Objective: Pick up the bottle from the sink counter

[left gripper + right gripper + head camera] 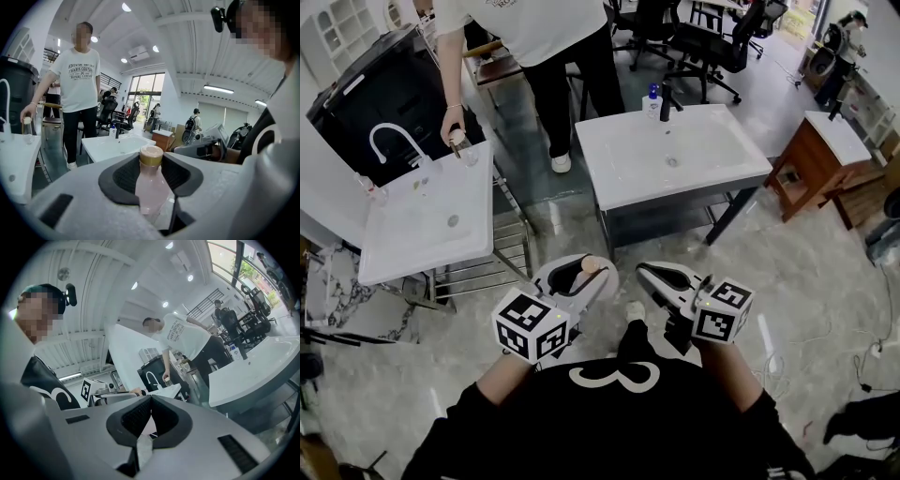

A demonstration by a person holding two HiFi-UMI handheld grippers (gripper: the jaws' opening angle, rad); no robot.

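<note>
Left gripper grips the bottle, pads against its body, cap pointing forward. It hangs in the air by the person's chest, well off the sink counter's near edge. Pale pink and see-through with a tan cap (plastic, probably), it is likely light, smooth and slightly squeezable; mid-body suits best. Right gripper is closed and empty.
</note>
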